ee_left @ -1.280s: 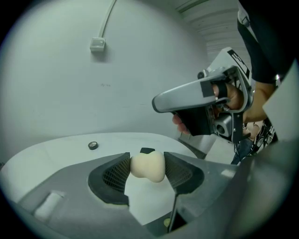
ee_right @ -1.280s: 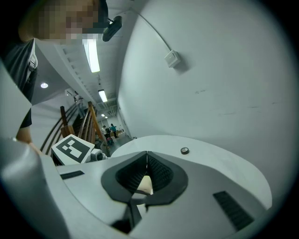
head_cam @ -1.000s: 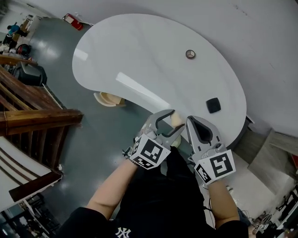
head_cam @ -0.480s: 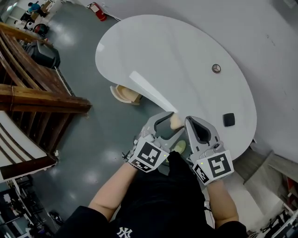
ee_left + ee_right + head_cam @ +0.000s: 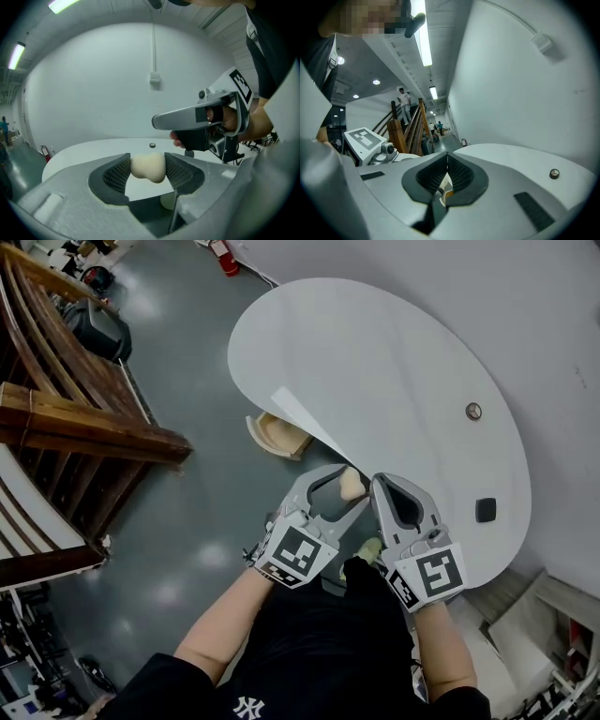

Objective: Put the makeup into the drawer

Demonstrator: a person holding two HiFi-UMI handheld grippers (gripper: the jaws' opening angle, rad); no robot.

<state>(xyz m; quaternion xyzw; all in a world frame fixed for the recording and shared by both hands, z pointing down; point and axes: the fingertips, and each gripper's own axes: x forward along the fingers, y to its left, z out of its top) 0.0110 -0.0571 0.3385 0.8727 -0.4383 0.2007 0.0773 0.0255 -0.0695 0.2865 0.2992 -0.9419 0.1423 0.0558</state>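
Clamping makeup sponge (image 5: 148,168): left hand-held gripper (image 5: 147,164)

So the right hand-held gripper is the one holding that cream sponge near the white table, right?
No, the left hand-held gripper holds the cream sponge near the white table; the left gripper view shows it pinched between the pads. The right hand-held gripper is shut.

White table (image 5: 375,362): round disc (image 5: 473,412), black pad (image 5: 486,510)

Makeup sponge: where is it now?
In the head view the makeup sponge is pinched in the left gripper, in the air at the near edge of the white table, just left of the shut right gripper.
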